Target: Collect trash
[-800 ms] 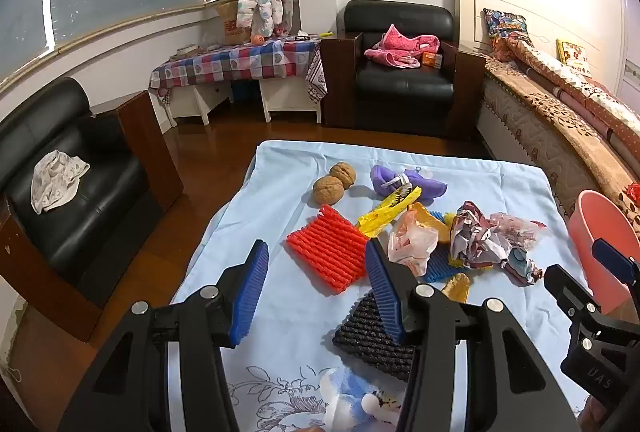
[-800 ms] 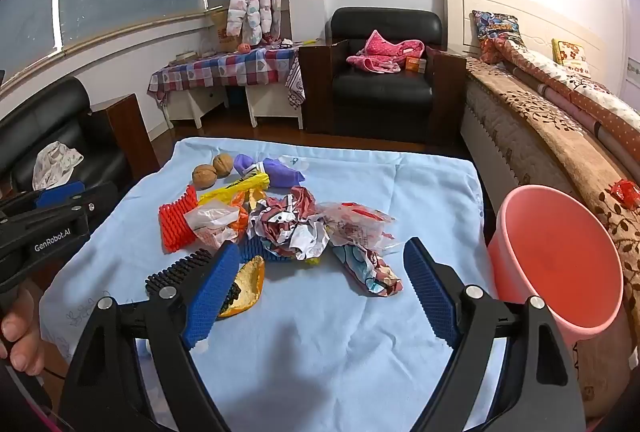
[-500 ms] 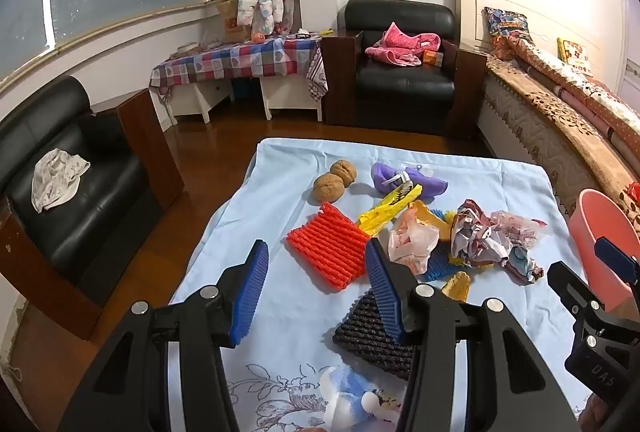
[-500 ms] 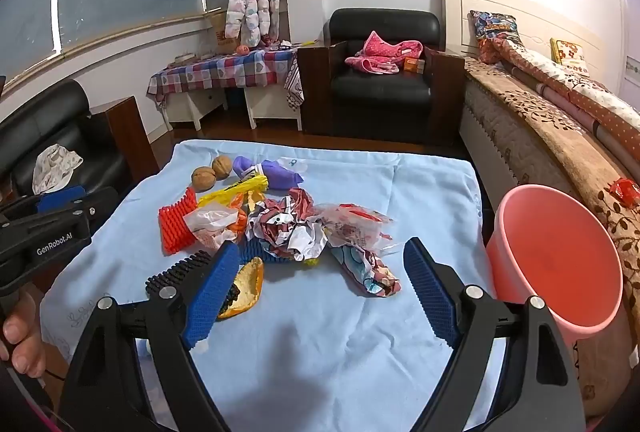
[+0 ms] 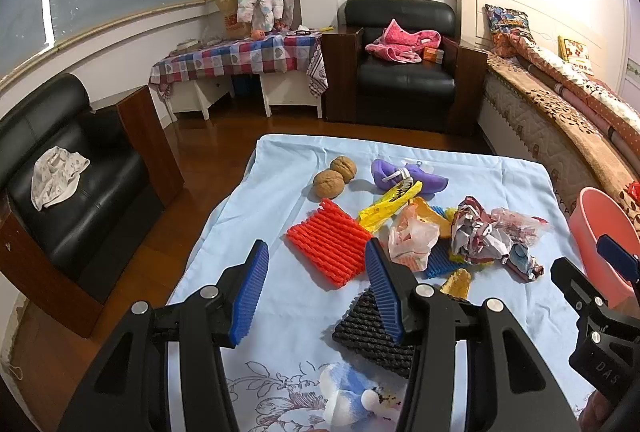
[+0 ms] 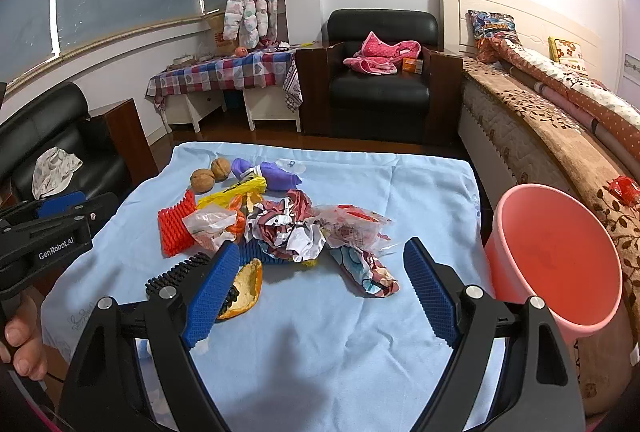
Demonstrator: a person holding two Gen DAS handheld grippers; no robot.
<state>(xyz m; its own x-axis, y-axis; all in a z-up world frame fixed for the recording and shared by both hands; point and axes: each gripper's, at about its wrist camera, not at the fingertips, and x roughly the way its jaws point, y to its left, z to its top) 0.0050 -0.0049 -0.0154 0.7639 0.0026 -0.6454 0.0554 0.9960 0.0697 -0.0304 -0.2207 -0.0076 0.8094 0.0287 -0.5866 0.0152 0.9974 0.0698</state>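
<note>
Trash lies heaped on the light blue cloth (image 5: 280, 191): a red foam net (image 5: 328, 246), two walnuts (image 5: 336, 175), a purple wrapper (image 5: 404, 175), a yellow wrapper (image 5: 390, 205), crumpled wrappers (image 6: 292, 232), a black foam net (image 5: 370, 328) and an orange peel (image 6: 246, 288). My left gripper (image 5: 316, 292) hovers open above the cloth's near edge, with nothing between its pads. My right gripper (image 6: 316, 292) stands wide open over bare cloth, short of a patterned wrapper (image 6: 368, 272). A pink bucket (image 6: 560, 260) stands just right of the table.
A black armchair (image 5: 72, 199) stands to the left and another (image 5: 404, 71) beyond the table. A bed with a brown patterned cover (image 6: 560, 135) runs along the right. A low table with a checked cloth (image 5: 240, 59) is at the back. A hand (image 6: 24, 344) grips the left tool.
Both views have drawn back slightly from the pile; the trash sits a little lower and farther in the frames. Neither gripper's jaws have changed.
</note>
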